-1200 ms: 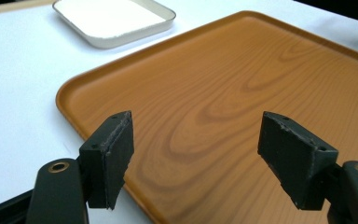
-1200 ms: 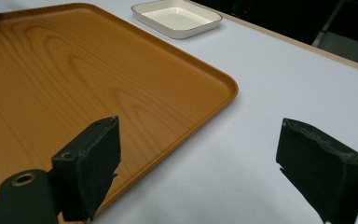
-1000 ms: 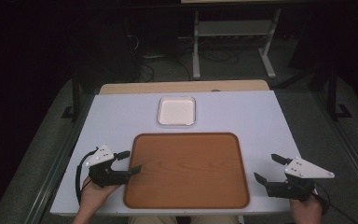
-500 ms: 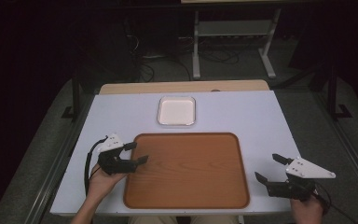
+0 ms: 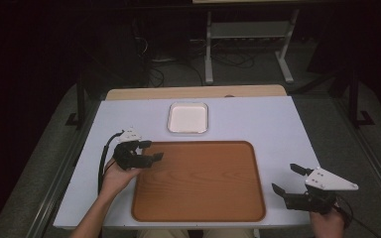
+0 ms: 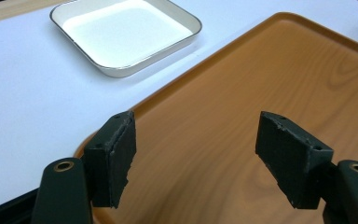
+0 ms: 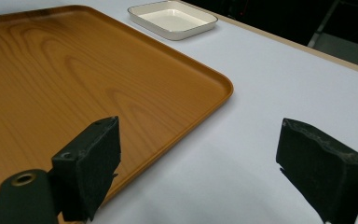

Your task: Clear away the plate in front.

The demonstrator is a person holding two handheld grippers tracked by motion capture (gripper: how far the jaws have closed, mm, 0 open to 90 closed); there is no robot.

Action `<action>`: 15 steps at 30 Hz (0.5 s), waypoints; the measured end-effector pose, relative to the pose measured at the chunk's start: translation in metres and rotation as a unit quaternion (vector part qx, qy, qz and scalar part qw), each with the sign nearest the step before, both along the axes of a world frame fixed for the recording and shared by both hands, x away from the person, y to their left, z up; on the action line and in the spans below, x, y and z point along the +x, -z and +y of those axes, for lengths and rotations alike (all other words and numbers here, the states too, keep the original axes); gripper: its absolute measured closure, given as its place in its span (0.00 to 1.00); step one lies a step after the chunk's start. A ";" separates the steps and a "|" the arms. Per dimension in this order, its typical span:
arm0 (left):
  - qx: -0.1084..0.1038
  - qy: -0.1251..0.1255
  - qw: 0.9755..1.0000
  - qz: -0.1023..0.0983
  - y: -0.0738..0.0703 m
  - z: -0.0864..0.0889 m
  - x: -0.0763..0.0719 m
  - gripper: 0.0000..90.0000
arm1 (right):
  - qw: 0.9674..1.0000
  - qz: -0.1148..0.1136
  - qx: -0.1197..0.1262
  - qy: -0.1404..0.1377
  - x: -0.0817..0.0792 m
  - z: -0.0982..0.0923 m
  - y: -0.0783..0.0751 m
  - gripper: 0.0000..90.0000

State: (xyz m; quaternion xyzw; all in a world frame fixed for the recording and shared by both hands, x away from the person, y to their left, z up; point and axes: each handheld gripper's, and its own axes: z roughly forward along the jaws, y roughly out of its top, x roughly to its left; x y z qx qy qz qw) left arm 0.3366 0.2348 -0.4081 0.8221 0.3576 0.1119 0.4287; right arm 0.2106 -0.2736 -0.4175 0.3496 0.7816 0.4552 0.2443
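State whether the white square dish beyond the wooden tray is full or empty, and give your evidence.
Empty. The white square dish shows a bare, plain white bottom inside its rim in both gripper views, and nothing lies in it.

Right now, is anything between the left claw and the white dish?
No. In the left gripper view, past the left claw lie bare tray and bare table up to the dish.

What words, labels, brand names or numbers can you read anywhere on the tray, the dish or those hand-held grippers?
None can be read.
Brown wood-grain rectangular tray: grain pattern, no lettering.
White square dish with a thin dark rim: plain and empty.
Left gripper and right gripper: black jaws and pale top plates, no legible marking.
White table top: unmarked.
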 end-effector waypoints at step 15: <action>0.001 -0.008 1.000 0.016 -0.006 -0.010 0.034 0.33 | 1.000 -0.002 0.006 0.006 0.000 -0.003 0.001 0.14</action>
